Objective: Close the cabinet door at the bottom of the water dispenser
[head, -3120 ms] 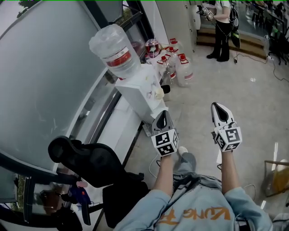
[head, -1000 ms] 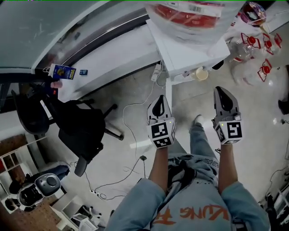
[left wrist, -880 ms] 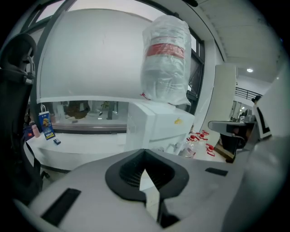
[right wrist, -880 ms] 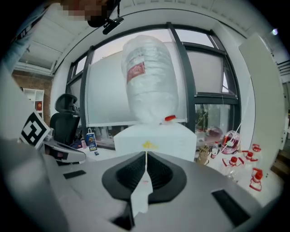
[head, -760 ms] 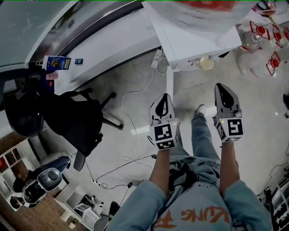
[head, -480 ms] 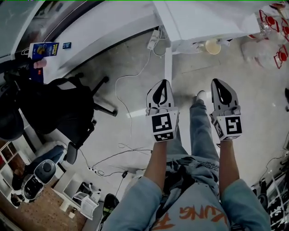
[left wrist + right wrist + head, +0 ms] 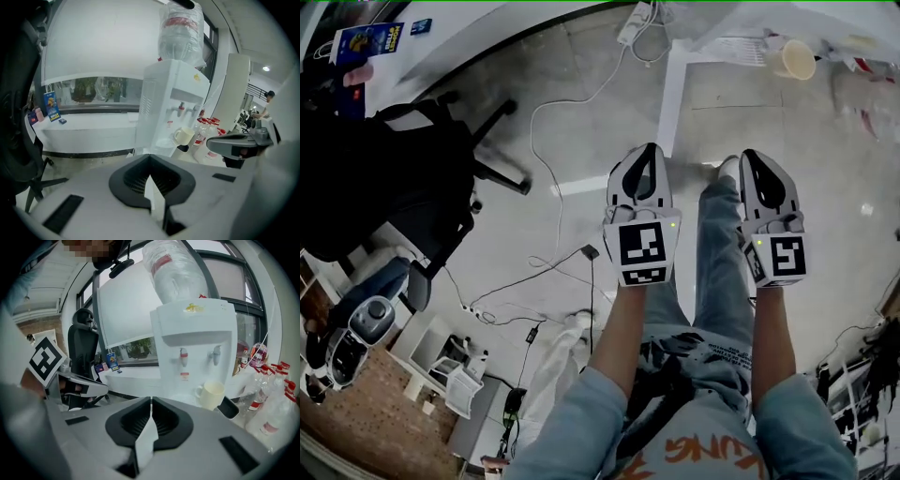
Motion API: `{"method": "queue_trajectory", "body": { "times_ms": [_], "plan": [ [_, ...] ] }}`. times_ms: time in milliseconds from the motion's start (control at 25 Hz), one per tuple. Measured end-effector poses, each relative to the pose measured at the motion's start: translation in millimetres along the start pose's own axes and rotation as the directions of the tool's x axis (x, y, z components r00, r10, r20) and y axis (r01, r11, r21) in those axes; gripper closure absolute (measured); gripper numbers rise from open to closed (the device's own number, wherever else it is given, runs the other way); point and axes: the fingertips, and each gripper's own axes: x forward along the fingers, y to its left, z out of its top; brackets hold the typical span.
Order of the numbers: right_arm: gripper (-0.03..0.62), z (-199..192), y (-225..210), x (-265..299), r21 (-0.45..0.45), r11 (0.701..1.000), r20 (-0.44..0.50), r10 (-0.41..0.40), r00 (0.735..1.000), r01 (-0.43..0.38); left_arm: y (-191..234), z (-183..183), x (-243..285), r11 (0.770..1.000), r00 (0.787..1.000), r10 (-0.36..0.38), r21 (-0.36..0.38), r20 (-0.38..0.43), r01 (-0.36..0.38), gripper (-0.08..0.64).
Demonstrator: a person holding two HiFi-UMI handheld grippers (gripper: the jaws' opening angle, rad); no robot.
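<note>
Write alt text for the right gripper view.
The right gripper, shut and empty, fills the foreground, aimed at a white water dispenser with an inverted bottle on top and a cream mug under its taps. The left gripper shows at left, spare bottles at right.

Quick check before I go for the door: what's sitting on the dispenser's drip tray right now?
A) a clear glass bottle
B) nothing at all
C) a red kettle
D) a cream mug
D: the right gripper view shows a cream mug standing on the drip tray at the front of the water dispenser.
</note>
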Motion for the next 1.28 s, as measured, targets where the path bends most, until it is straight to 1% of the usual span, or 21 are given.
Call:
{"method": "queue_trajectory", "body": {
  "times_ms": [240,440,640,800,840,880,920,1000,1080,1280],
  "plan": [
    [0.56,-40,29,27,-0.017,0.999,-0.033,0.035,0.999,-0.036,15,-43,10,1.0,1.0,0.0,-0.015,-0.02,-0.001,0.549],
    [0.56,-72,43,46,-0.002,0.999,-0.075,0.05,0.996,-0.051,21,-71,26,0.999,0.998,-0.009,-0.036,-0.054,0.007,0.549],
    [0.56,-103,48,69,0.051,0.998,-0.111,0.041,0.993,-0.035,30,-87,44,0.999,0.997,-0.021,-0.032,-0.068,0.019,0.549],
    [0.551,-129,61,85,0.092,0.995,-0.145,0.043,0.988,-0.03,43,-103,48,0.999,0.995,-0.01,-0.035,-0.096,0.007,0.549],
    [0.514,-134,64,89,0.108,0.994,-0.153,0.05,0.987,-0.033,45,-107,49,0.999,0.995,-0.009,-0.036,-0.102,0.005,0.549],
    [0.424,-140,68,94,0.125,0.991,-0.164,0.06,0.985,-0.039,47,-111,50,0.999,0.994,-0.009,-0.035,-0.109,0.005,0.549],
    [0.373,-145,72,99,0.139,0.989,-0.177,0.07,0.982,-0.045,50,-115,51,0.999,0.993,-0.009,-0.034,-0.115,0.005,0.549],
    [0.371,-157,80,109,0.143,0.989,-0.202,0.077,0.976,-0.048,57,-123,52,0.999,0.992,-0.008,-0.034,-0.128,0.004,0.549],
    [0.368,-171,87,119,0.133,0.99,-0.225,0.067,0.972,-0.037,65,-134,52,0.999,0.99,-0.002,-0.041,-0.141,-0.004,0.549],
    [0.35,-197,83,138,0.092,0.994,-0.286,-0.029,0.958,0.058,75,-159,54,0.999,0.982,0.001,-0.043,-0.188,-0.009,0.549]
  ]
}}
